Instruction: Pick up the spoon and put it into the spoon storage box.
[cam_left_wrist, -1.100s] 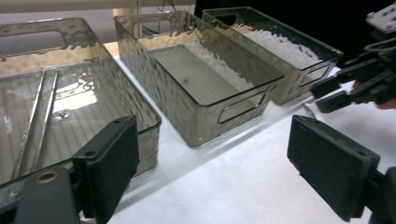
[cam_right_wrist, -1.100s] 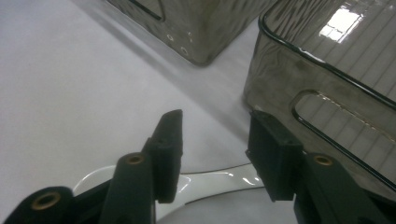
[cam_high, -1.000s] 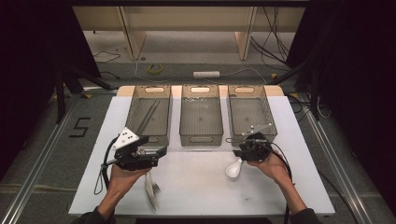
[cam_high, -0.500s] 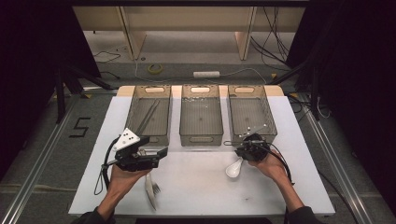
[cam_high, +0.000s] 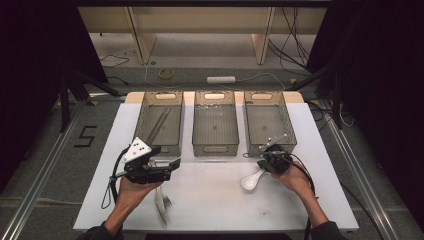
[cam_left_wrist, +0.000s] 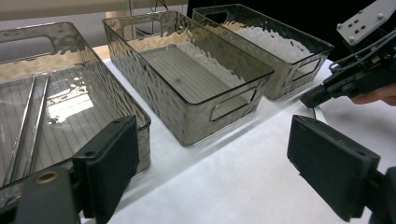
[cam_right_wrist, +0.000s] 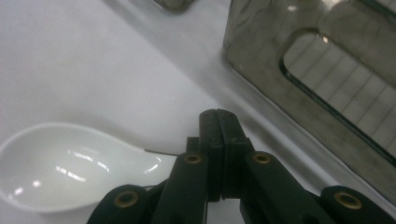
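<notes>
A white ceramic spoon (cam_high: 250, 181) lies on the white table, its bowl toward me. My right gripper (cam_high: 263, 168) has just been closing and is now shut on the spoon's handle. In the right gripper view the two jaws (cam_right_wrist: 218, 117) meet over the handle where it leaves the spoon's bowl (cam_right_wrist: 65, 163). My left gripper (cam_high: 170, 170) hangs open over the table in front of the left bin, with nothing between its pads (cam_left_wrist: 112, 163).
Three clear grey bins stand in a row at the back: left (cam_high: 142, 120), middle (cam_high: 214, 148), right (cam_high: 290, 131). Metal chopsticks (cam_high: 158, 125) lie in the left bin. White utensils, one a fork (cam_high: 162, 202), lie by my left hand.
The right gripper's jaws have closed on the spoon's handle, and the hand edged slightly. The left gripper has stayed where it was.
</notes>
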